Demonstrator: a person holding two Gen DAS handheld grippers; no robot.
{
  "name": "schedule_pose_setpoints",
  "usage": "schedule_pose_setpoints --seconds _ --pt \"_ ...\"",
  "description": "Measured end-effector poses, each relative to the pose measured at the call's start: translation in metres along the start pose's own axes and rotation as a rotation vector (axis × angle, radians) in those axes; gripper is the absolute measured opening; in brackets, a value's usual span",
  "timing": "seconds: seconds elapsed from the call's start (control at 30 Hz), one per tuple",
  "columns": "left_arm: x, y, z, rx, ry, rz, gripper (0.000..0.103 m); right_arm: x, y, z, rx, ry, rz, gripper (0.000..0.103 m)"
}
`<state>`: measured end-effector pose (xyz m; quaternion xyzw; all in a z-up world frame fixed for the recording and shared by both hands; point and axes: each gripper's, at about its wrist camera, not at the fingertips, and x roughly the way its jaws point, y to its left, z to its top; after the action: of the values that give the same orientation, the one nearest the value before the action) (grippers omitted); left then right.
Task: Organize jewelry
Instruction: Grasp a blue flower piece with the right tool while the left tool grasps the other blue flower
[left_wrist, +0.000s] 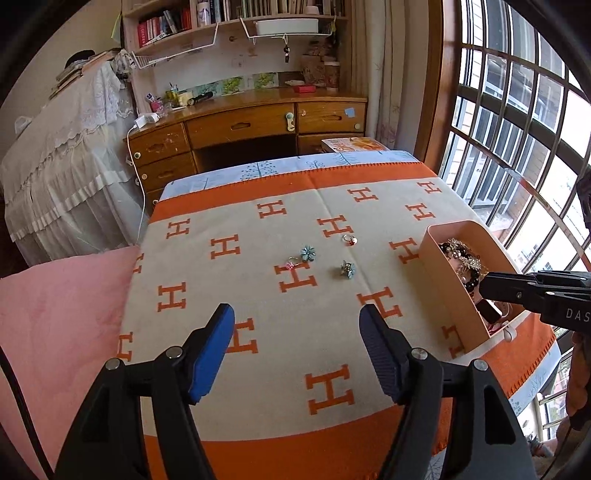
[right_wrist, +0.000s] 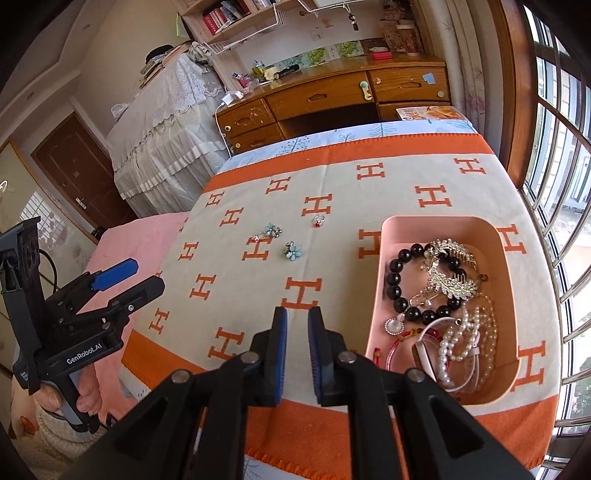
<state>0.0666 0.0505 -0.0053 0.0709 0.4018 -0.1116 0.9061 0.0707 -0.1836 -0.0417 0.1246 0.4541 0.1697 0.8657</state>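
Note:
Several small pieces lie on the H-patterned blanket: a blue flower earring (left_wrist: 307, 253) (right_wrist: 270, 230), a second blue flower earring (left_wrist: 347, 268) (right_wrist: 292, 251), a red-stone ring (left_wrist: 349, 240) (right_wrist: 318, 220) and a small pink ring (left_wrist: 290, 264). A pink tray (right_wrist: 384, 266) (left_wrist: 439, 280) at the right holds a black bead bracelet (right_wrist: 397, 284), silver hair combs (right_wrist: 452, 284) and pearl strands (right_wrist: 465, 343). My left gripper (left_wrist: 297, 332) (right_wrist: 138, 275) is open and empty, short of the earrings. My right gripper (right_wrist: 297, 321) is nearly shut with a narrow gap, empty, left of the tray.
The blanket (left_wrist: 258, 295) covers a table. A pink cloth (left_wrist: 62, 306) lies to the left. A wooden desk (left_wrist: 240, 125) with drawers stands behind, a lace-covered cabinet (left_wrist: 62, 158) at the left, and barred windows (left_wrist: 517, 147) at the right.

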Motion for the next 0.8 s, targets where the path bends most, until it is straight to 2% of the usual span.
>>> schedule_pose_setpoints --seconds 0.03,0.1,0.23,0.4,0.53,0.63,0.8 --pt "0.001 0.002 0.000 0.006 -0.003 0.006 0.070 0.003 0.002 0.001 -0.002 0.002 0.000 0.025" --pt "0.006 0.005 0.001 0.022 -0.008 0.013 0.070 0.008 0.006 0.003 -0.004 0.002 -0.001 0.028" --pt "0.019 0.011 0.004 0.062 -0.020 -0.011 0.070 0.028 0.015 0.006 0.002 0.020 0.001 0.029" --pt "0.045 0.019 0.009 0.127 -0.038 -0.102 0.070 0.071 0.030 0.005 -0.014 0.063 -0.001 0.029" --pt "0.074 0.021 0.016 0.190 -0.028 -0.162 0.070 0.112 0.038 0.009 -0.091 0.075 -0.065 0.029" --pt "0.101 0.023 0.023 0.216 0.011 -0.205 0.070 0.136 0.034 0.018 -0.113 0.098 -0.125 0.029" --pt "0.142 0.022 0.035 0.253 0.064 -0.224 0.070 0.156 0.028 0.037 -0.123 0.140 -0.169 0.029"
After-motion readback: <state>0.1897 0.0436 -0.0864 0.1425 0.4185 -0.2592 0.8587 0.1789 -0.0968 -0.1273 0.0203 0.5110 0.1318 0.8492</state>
